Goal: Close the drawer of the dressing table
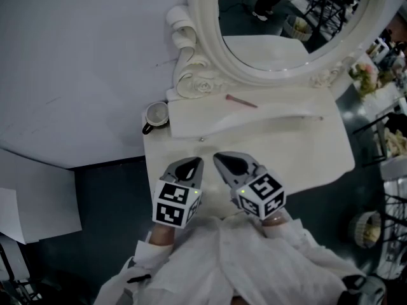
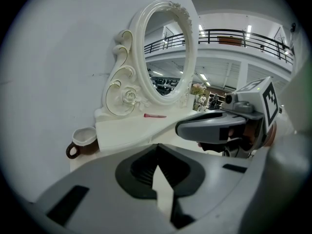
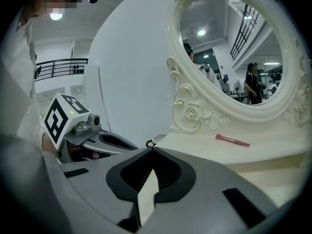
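The white dressing table (image 1: 299, 151) stands against the wall with its oval mirror (image 1: 286, 18) above a raised shelf (image 1: 191, 116). No drawer front shows in any view; the table's front edge lies under my grippers and the person's sleeves. My left gripper (image 1: 191, 165) and right gripper (image 1: 224, 160) hover side by side over the near part of the tabletop, both shut with nothing in them. In the left gripper view the jaws (image 2: 157, 149) meet, and the right gripper (image 2: 209, 126) shows beside them. In the right gripper view the jaws (image 3: 152, 152) also meet.
A cup with a dark handle (image 1: 156, 115) sits at the table's left end beside the shelf. A pink brush (image 1: 241, 101) lies on the shelf under the mirror. Dark floor surrounds the table, with baskets and flowers at the right (image 1: 369, 75).
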